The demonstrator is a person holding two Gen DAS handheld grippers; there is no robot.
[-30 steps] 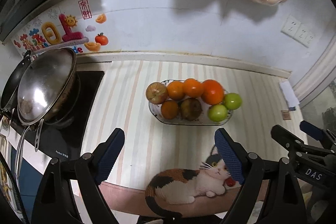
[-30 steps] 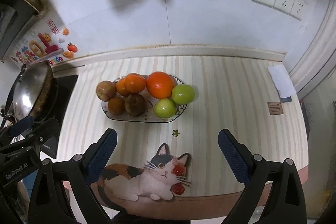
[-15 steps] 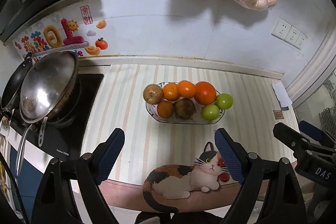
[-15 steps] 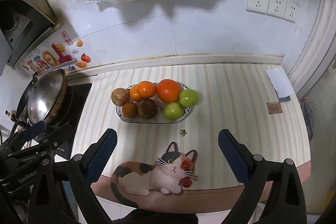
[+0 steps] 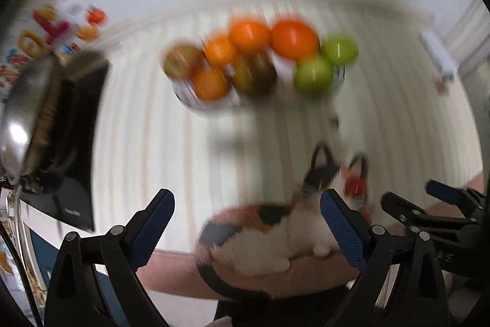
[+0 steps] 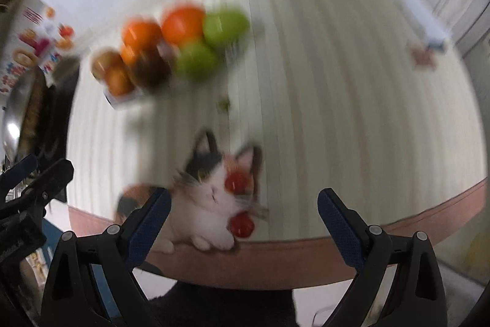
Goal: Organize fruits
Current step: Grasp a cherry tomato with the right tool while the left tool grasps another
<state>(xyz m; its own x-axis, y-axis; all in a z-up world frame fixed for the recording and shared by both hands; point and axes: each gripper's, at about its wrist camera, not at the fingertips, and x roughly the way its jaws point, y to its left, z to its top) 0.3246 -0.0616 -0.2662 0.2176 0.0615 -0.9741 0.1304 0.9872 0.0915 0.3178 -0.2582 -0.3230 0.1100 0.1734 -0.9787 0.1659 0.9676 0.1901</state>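
Observation:
A glass bowl (image 5: 214, 108) on the striped counter holds several fruits: oranges (image 5: 294, 39), two green apples (image 5: 314, 75) and brown fruits (image 5: 254, 74). It also shows in the right wrist view (image 6: 122, 100). Two small red tomatoes (image 6: 242, 224) lie on a cat-shaped mat (image 6: 208, 198) near the counter's front edge. My left gripper (image 5: 246, 215) is open and empty above the front edge. My right gripper (image 6: 243, 213) is open and empty over the mat. Both views are motion-blurred.
A steel wok (image 5: 24, 112) sits on a black cooktop (image 5: 76, 143) at the left. A white wall with stickers (image 5: 55, 26) runs behind the counter. A white cloth (image 6: 425, 20) lies at the far right. The counter's front edge (image 6: 306, 253) is below the grippers.
Both grippers have moved down and forward toward the counter; the bowl and cat mat now look larger and blurred. The hanging bags have left the view. Jaws stay open.

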